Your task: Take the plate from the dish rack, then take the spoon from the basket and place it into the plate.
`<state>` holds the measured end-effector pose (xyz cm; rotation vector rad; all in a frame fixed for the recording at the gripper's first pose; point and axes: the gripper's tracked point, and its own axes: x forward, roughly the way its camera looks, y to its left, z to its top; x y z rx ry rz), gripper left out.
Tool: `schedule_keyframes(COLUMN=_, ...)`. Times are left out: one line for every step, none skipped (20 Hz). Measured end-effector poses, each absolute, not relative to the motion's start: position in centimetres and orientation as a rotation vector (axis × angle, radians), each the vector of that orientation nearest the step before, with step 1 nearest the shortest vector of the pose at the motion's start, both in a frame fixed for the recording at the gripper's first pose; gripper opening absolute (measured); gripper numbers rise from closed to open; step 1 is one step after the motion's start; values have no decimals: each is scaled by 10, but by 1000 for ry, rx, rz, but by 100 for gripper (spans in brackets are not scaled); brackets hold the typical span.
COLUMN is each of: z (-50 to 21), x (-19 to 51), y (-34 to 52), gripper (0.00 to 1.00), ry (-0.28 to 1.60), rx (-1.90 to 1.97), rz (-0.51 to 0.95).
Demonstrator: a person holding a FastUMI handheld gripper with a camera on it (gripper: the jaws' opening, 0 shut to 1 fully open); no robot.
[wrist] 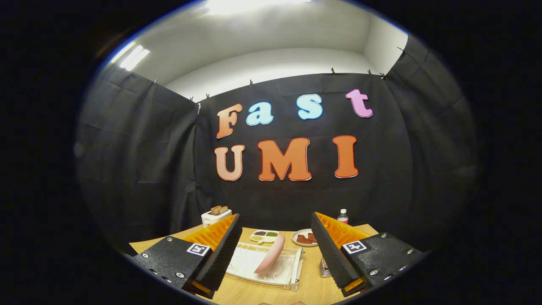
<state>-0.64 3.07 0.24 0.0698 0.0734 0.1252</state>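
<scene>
A pink plate [270, 254] stands on edge in a white wire dish rack [292, 273] on the wooden table [313, 288]. The rack lies just ahead of my gripper [277, 226] and between its two fingers, lower than the tips. The gripper is open wide, with nothing between the fingers, held above the table. A small metal wire basket [324, 269] stands right of the rack, mostly hidden behind the right finger [334, 250]. I cannot make out the spoon.
At the table's far side stand a white toaster [214, 216] with bread slices, a divided dish [264, 236] of small foods, a plate of red food [304, 238] and a bottle with a red label [343, 217]. Black cloth walls close the booth.
</scene>
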Motion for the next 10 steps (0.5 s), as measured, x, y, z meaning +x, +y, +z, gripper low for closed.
schedule_keyframes(z=5, x=-8, y=31, gripper=98, ry=69, rx=57, rz=123)
schedule_keyframes(z=7, x=-8, y=32, gripper=98, ry=64, rx=40, rz=118)
schedule_keyframes(z=9, x=-9, y=32, gripper=98, ry=66, rx=25, rz=108)
schedule_keyframes(z=8, x=-7, y=35, gripper=98, ry=75, rx=14, rz=107)
schedule_keyframes(z=6, x=-5, y=40, gripper=98, ry=90, rx=7, rz=108)
schedule_keyframes(z=4, x=-3, y=43, gripper=98, ry=105, rx=-12, rz=98)
schedule_keyframes(z=5, x=2, y=47, gripper=98, ry=108, rx=-34, rz=102)
schedule_keyframes(z=5, x=7, y=54, gripper=98, ry=104, rx=-48, rz=105)
schedule_keyframes(z=1, x=13, y=61, gripper=98, ry=114, rx=-66, rz=116)
schedule_keyframes(z=-7, x=21, y=67, gripper=98, ry=139, rx=-83, rz=122)
